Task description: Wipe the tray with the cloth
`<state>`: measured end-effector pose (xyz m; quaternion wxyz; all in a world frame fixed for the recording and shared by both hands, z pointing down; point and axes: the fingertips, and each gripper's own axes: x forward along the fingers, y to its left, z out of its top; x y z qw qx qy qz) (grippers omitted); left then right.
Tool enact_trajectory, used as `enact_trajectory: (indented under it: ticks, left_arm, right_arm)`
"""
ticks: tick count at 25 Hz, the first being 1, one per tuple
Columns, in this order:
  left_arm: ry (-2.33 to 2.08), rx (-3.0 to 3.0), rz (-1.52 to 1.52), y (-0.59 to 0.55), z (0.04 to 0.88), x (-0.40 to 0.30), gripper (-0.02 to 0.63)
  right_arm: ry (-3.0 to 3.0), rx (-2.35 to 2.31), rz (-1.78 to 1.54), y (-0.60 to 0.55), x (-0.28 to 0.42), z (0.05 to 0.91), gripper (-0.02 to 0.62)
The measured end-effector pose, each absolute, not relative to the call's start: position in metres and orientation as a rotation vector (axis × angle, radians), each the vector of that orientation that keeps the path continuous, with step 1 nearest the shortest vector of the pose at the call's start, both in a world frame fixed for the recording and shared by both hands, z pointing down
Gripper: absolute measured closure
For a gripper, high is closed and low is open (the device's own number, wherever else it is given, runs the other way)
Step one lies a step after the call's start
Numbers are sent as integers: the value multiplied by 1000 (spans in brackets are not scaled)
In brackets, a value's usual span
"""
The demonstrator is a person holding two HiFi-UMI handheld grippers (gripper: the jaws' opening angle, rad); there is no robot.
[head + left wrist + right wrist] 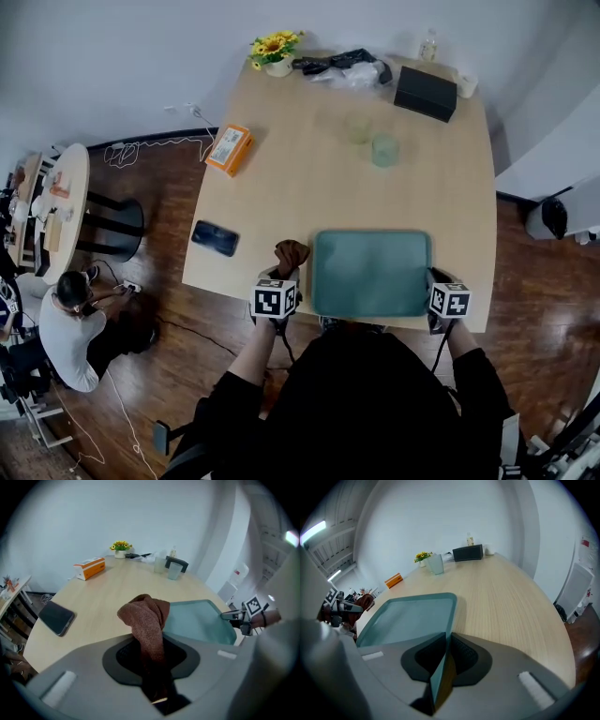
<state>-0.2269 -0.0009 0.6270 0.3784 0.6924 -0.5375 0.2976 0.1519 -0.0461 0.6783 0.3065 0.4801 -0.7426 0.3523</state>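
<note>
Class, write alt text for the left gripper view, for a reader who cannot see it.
The left gripper is shut on a brown cloth, which bunches up above its jaws. Beyond it lies a teal tray on a wooden table, with a phone at left.

I hold my left arm [248, 361] and right arm [472, 367] out in front of me. My left tool [151, 656], angled steeply down, is clamped on the bunched brown cloth [145, 616]. My right tool [443, 663], angled likewise, pinches the tray [412, 618] by its rim.
</note>
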Motion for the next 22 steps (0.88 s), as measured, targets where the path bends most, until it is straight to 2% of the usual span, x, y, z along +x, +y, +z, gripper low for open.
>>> enact_trajectory:
  ticks: [4,12,22]
  left_arm:
    - [-1317,1763,759,-25,630,-203,537]
    - [-1240,1844,1112,-70,663,-173,537]
    - [-1161,1980,1200,-87,655,-140,535]
  right_arm:
    - [-1963,1283,934,-45,153,679,558]
    - [-1979,1292,935,-45,151,677,558]
    - [-1992,1293,932,-44,152,678,559]
